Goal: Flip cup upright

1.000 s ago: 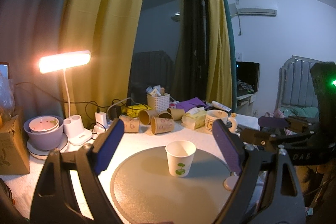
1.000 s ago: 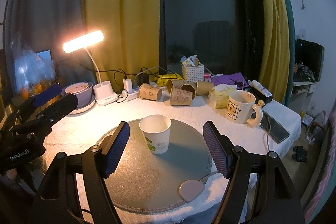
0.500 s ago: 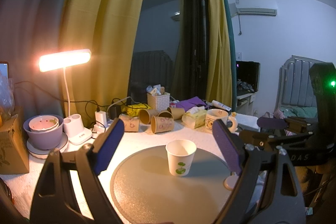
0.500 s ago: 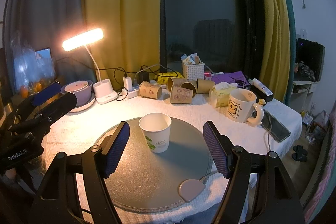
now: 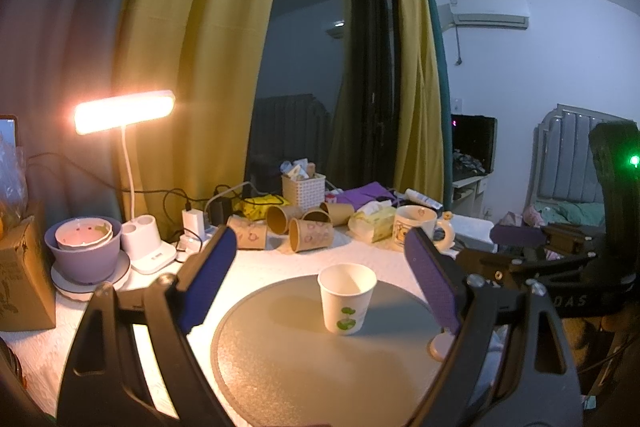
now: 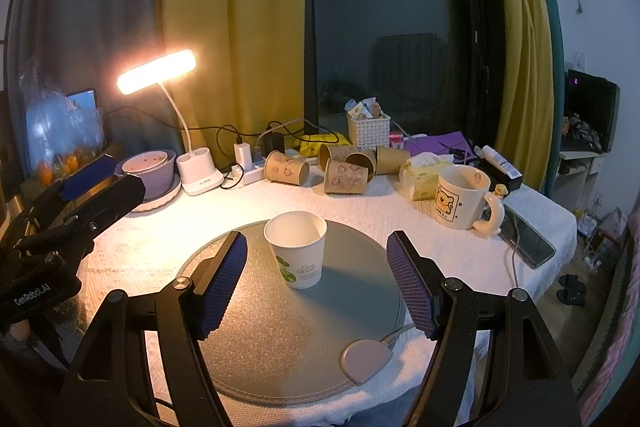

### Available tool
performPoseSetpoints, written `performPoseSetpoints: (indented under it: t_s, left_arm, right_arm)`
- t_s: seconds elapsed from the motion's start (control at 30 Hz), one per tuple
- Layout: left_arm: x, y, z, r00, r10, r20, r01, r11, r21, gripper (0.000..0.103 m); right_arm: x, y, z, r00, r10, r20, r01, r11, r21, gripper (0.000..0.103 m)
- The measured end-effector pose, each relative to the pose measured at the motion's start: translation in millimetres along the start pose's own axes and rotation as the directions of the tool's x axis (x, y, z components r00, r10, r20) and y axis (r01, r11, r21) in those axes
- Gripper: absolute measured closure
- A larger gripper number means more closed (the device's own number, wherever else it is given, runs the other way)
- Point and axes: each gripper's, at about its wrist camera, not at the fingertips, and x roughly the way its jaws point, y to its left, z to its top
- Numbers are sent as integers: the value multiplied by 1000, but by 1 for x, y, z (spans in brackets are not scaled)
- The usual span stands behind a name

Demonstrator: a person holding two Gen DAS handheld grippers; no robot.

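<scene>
The cup (image 5: 347,298) (image 6: 297,249) is white paper with a green leaf print low on its side. It stands upright, mouth up and empty, on the round grey mat (image 6: 280,343), toward the mat's far edge and slightly left of centre.

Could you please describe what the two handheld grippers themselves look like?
Both the left gripper and the right gripper have black angular plastic frames with silver screws, and fingers faced with ribbed blue-purple pads. White lettering marks each body; one shows a green light.
</scene>
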Motion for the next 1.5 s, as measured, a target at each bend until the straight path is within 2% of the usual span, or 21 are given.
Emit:
performPoseSetpoints:
  t_s: [1.5]
  left_arm:
    - [2, 1, -5, 1000, -12, 11, 12, 1000, -1, 16]
  right_arm:
    - [4, 4, -5, 1000, 7, -1, -7, 1000, -6, 28]
